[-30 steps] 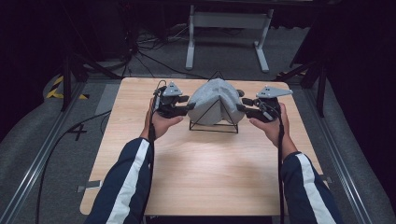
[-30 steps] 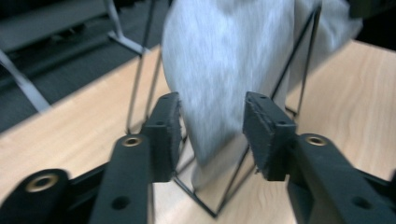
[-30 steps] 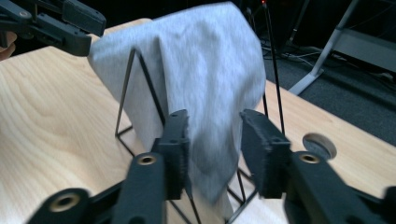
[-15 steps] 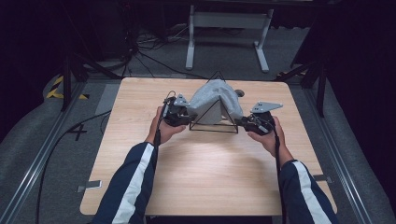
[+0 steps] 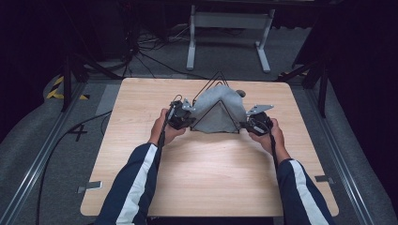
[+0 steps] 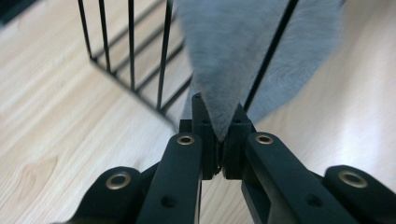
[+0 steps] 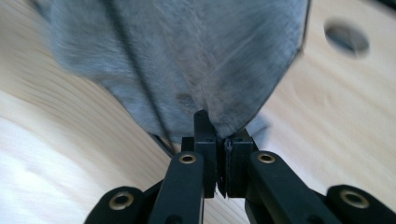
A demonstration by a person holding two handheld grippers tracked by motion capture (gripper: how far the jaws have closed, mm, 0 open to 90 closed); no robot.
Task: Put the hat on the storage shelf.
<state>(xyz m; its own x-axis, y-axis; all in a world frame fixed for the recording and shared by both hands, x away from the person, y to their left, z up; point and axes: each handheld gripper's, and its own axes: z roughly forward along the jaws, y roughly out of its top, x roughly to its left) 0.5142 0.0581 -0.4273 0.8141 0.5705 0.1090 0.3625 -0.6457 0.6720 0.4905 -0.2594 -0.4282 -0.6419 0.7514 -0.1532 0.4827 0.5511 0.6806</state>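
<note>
Dark room, grey carpeted floor, cables trailing at 11 o'clock, a white metal stand (image 5: 228,28) at 12 o'clock beyond the table. Table (image 5: 141,187) is pale wood, visible grain, rounded corners; it sits between metal floor rails.

Toward the table's far edge, just past centre, stands a black wire rack (image 5: 217,108), a thin-rod frame with a triangular, tent-like outline and its peak pointing up. In the left gripper view its side shows as a row of straight parallel bars (image 6: 130,51) rising from a base rod.

A grey cloth (image 5: 220,105) is draped over the rack, following its sloped sides. Soft, matte, short fuzzy nap, like fleece or towel; the nap reads clearly in the right gripper view (image 7: 187,56). A small round hole (image 7: 346,37) in the tabletop lies at 1 o'clock in that view.

Left gripper (image 5: 187,118), at 9 o'clock of the rack: jaws have just been closing and now pinch a pointed lower corner of the cloth (image 6: 224,70), fabric squeezed between the black pads, low near the tabletop.

Right gripper (image 5: 248,124), at 4 o'clock of the rack: jaws likewise just closed, clamped on the cloth's lower hem on that side.

Both hands are in sleeves of dark blue with a white stripe (image 5: 136,183).
</note>
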